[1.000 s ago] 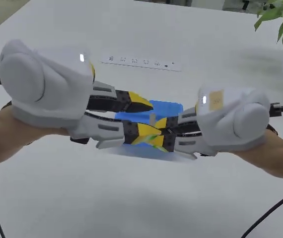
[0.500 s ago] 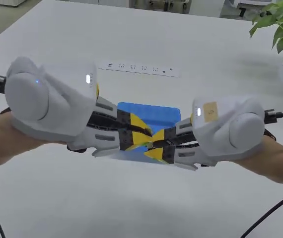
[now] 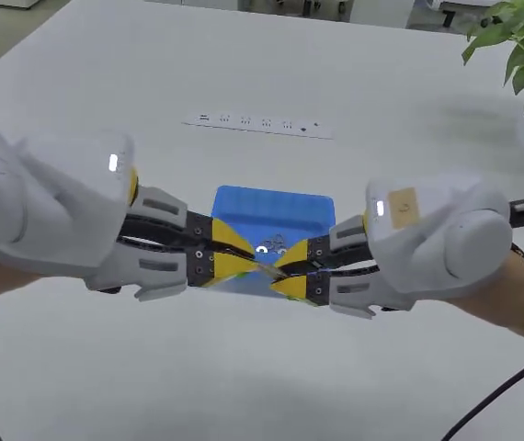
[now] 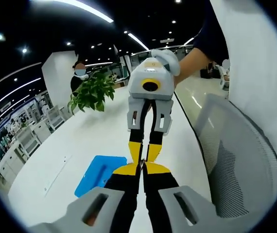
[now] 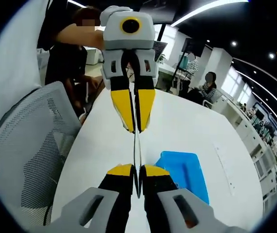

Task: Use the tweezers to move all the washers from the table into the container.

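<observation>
— Where do my grippers stand?

— You hold them tip to tip above the blue container [image 3: 242, 204], which sits on the white desk [image 3: 244, 377]. Your left gripper [image 3: 246, 261] comes in from the left and your right gripper [image 3: 286, 267] from the right.

— And the jaws?

— Your right jaws are closed on the tweezers [image 5: 136, 145]. In the right gripper view the thin metal strip runs straight from them into your left jaws. Those are pressed together on its far end.

— The washers?

— A small cluster of washers [image 3: 271, 246] lies inside the container, just behind the two meeting tips. From the head view you cannot tell whether the tweezers carry one.

— What else is on the desk?

— A white power strip [image 3: 260, 124] lies well beyond the container, and a green plant [image 3: 519, 46] stands at your far right.
</observation>
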`<action>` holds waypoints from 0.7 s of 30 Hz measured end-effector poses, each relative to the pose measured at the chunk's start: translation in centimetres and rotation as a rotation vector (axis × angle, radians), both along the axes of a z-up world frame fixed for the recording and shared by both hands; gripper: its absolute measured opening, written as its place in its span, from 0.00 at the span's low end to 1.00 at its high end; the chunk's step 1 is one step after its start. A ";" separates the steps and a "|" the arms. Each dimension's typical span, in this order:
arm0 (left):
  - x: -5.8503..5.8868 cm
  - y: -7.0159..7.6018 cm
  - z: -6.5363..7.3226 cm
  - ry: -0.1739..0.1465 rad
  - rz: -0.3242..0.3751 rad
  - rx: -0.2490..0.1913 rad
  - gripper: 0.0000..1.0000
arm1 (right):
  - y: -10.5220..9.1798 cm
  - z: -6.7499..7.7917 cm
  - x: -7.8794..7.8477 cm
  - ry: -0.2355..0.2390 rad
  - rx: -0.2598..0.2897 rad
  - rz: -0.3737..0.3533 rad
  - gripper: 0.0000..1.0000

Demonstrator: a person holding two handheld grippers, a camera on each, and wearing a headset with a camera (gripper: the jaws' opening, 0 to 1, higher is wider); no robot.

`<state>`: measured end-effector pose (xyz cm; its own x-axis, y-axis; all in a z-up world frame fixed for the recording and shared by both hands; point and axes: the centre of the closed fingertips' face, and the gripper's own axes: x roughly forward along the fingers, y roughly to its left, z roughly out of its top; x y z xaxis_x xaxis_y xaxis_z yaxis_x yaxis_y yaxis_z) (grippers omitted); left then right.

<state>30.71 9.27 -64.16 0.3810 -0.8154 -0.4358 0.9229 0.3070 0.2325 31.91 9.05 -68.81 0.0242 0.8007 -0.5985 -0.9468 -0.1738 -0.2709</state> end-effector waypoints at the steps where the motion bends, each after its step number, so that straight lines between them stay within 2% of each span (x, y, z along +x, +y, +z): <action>1: 0.0 0.0 -0.1 0.004 0.002 0.000 0.07 | 0.0 0.0 0.0 -0.003 -0.002 0.002 0.08; 4: 0.0 0.1 -0.5 0.009 0.005 0.010 0.07 | -0.1 0.1 -0.1 -0.007 -0.004 0.004 0.08; 9: -0.1 0.1 -1.4 0.018 -0.006 0.053 0.08 | -0.2 0.2 -0.5 -0.006 -0.003 0.012 0.08; 11: -0.1 0.6 -2.5 0.006 -0.017 0.134 0.08 | -0.2 0.5 -0.6 -0.001 0.009 0.015 0.08; 14: -0.1 0.4 -2.6 0.001 -0.022 0.131 0.08 | -0.2 0.4 -0.6 -0.015 -0.002 0.024 0.08; 21: 0.3 0.8 -3.7 0.005 -0.001 0.146 0.07 | 0.1 0.8 -0.7 -0.006 0.016 0.018 0.08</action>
